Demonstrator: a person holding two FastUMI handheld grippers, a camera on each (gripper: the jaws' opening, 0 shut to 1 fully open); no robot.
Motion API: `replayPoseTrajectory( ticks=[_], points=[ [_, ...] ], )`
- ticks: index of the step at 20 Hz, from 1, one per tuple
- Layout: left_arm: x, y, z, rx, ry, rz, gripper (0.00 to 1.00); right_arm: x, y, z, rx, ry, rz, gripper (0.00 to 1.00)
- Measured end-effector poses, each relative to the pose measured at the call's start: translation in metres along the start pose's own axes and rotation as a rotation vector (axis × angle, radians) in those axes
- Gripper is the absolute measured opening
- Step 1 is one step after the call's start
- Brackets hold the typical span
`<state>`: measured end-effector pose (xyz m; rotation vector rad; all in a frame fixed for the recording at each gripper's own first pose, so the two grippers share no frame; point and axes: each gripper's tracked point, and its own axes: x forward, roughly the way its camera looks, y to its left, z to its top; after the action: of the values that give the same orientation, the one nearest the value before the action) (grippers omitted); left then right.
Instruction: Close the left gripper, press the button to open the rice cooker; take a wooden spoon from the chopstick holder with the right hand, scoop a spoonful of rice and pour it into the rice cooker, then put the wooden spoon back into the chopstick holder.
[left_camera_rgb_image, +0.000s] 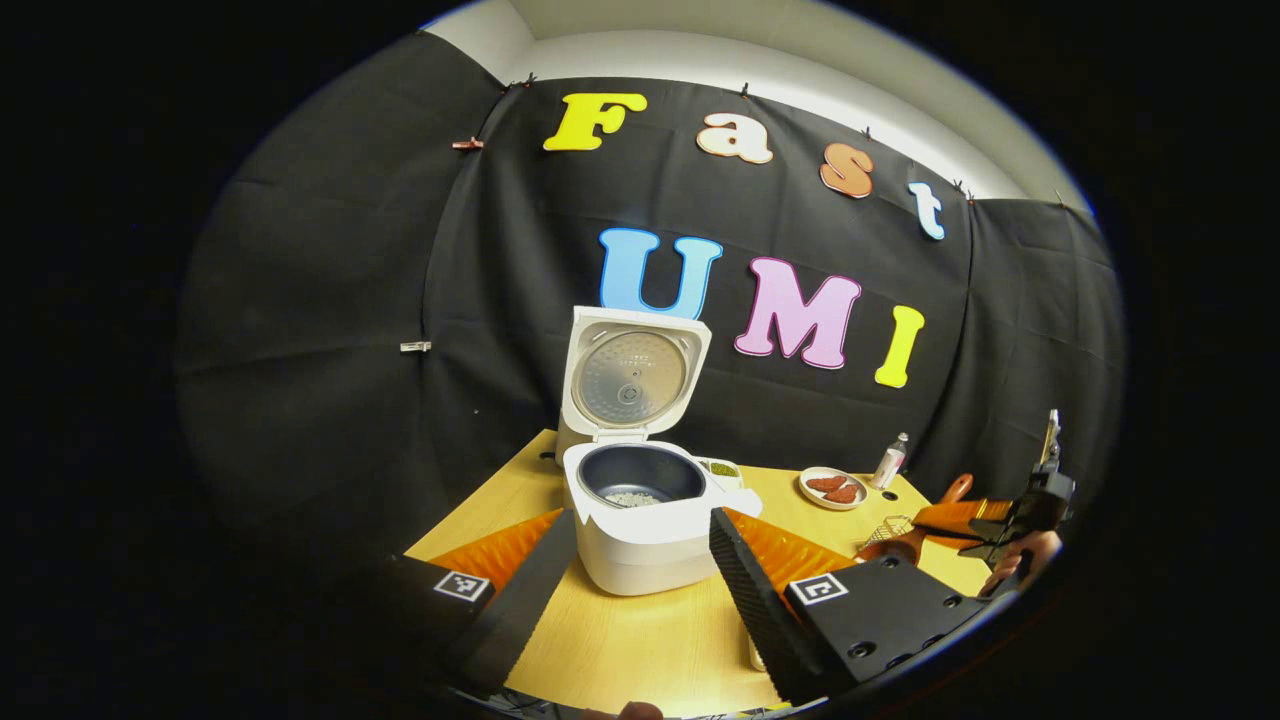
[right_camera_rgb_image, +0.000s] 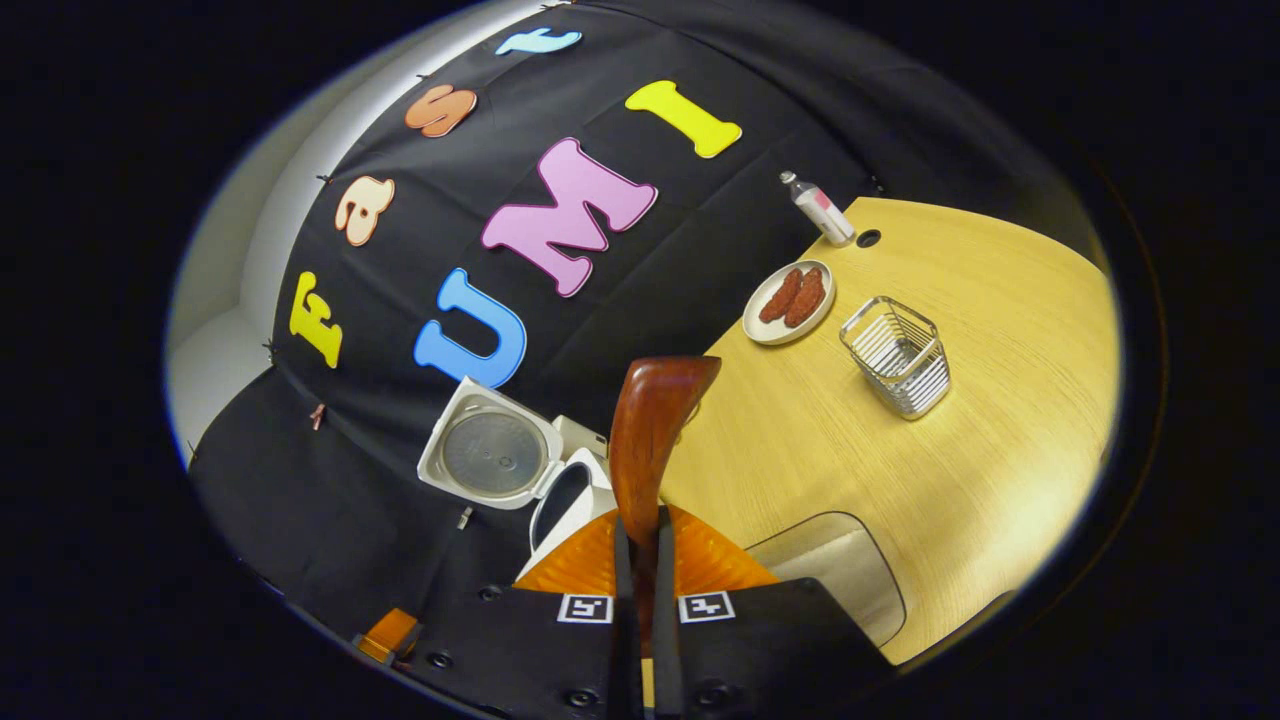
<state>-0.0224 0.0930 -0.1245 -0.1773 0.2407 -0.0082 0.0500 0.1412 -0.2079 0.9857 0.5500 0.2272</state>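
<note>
The white rice cooker (left_camera_rgb_image: 640, 540) stands open on the wooden table (left_camera_rgb_image: 650, 640), its lid (left_camera_rgb_image: 630, 375) upright and a little rice in the dark inner pot (left_camera_rgb_image: 640, 478). My left gripper (left_camera_rgb_image: 640, 585) is open just in front of the cooker, its fingers spread wide. At the right edge, my right gripper (left_camera_rgb_image: 985, 525) holds the wooden spoon (left_camera_rgb_image: 935, 515) above the wire chopstick holder (left_camera_rgb_image: 885, 528). In the right gripper view my right gripper (right_camera_rgb_image: 642, 545) is shut on the spoon's handle (right_camera_rgb_image: 645, 440), which points toward the cooker (right_camera_rgb_image: 560, 500). The empty wire holder (right_camera_rgb_image: 897, 355) stands off to the right.
A small plate with red pieces (right_camera_rgb_image: 790, 300) and a little bottle (right_camera_rgb_image: 818, 208) stand at the table's back by the cloth wall. A pale container (right_camera_rgb_image: 840, 570) lies low beside my right gripper. A small dish of something green (left_camera_rgb_image: 722, 468) sits against the cooker's right side.
</note>
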Motion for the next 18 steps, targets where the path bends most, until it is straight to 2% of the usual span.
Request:
replayPoseTrajectory(
  ticks=[5, 12, 18],
  points=[
    [0.001, 0.003, -0.001, -0.001, 0.0, 0.006, 0.93, 0.027, 0.061, 0.018, -0.007, -0.023, 0.061, 0.09],
    [0.002, 0.01, -0.002, 0.019, -0.006, 0.003, 0.93, 0.085, 0.15, 0.012, 0.002, -0.005, 0.131, 0.09],
    [0.01, 0.022, -0.005, 0.055, -0.009, 0.0, 0.93, 0.148, 0.191, -0.006, -0.039, -0.029, 0.121, 0.09]
  ],
)
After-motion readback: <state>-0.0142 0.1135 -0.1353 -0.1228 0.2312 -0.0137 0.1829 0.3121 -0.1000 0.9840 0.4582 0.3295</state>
